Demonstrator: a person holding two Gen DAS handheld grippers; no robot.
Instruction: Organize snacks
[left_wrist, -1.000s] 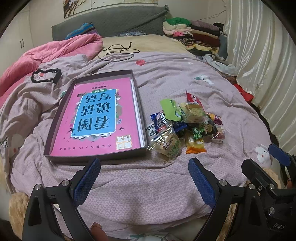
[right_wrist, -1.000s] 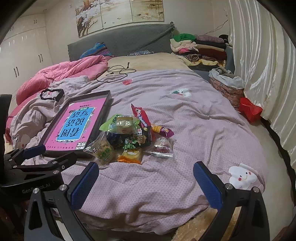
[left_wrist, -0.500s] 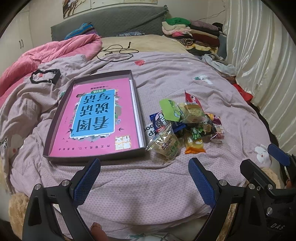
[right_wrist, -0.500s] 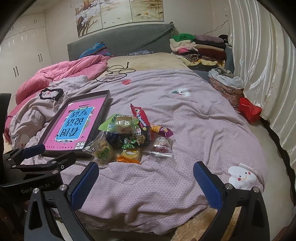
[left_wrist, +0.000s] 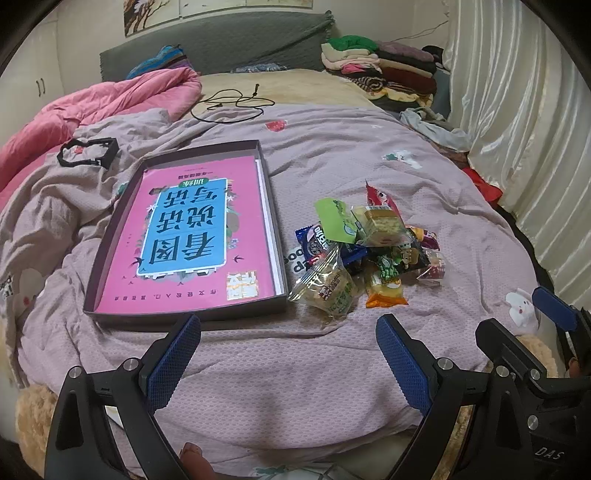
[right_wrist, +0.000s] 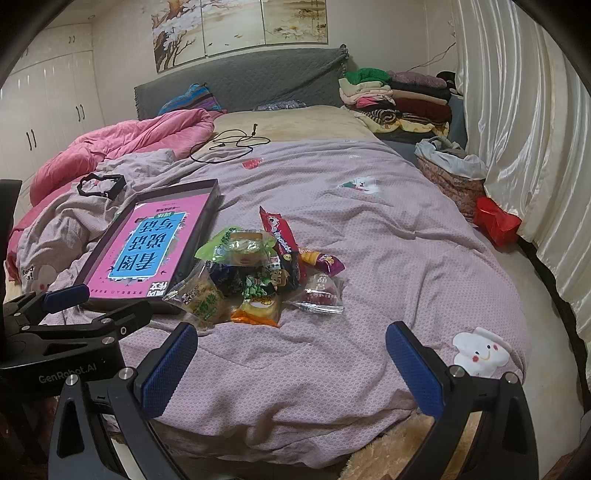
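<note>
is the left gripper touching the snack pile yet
Apart. The left wrist view shows bare bedspread between the open left gripper and the snack pile.

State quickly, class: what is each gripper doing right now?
Left gripper: open, holding nothing.
Right gripper: open, holding nothing.

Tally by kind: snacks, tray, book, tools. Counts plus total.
Snack packets: at least 8 (pile overlaps, exact count unclear)
Tray: 1
Book, in the tray: 1
Tools: 2, left tool and right tool, both open
Total: at least 12
</note>
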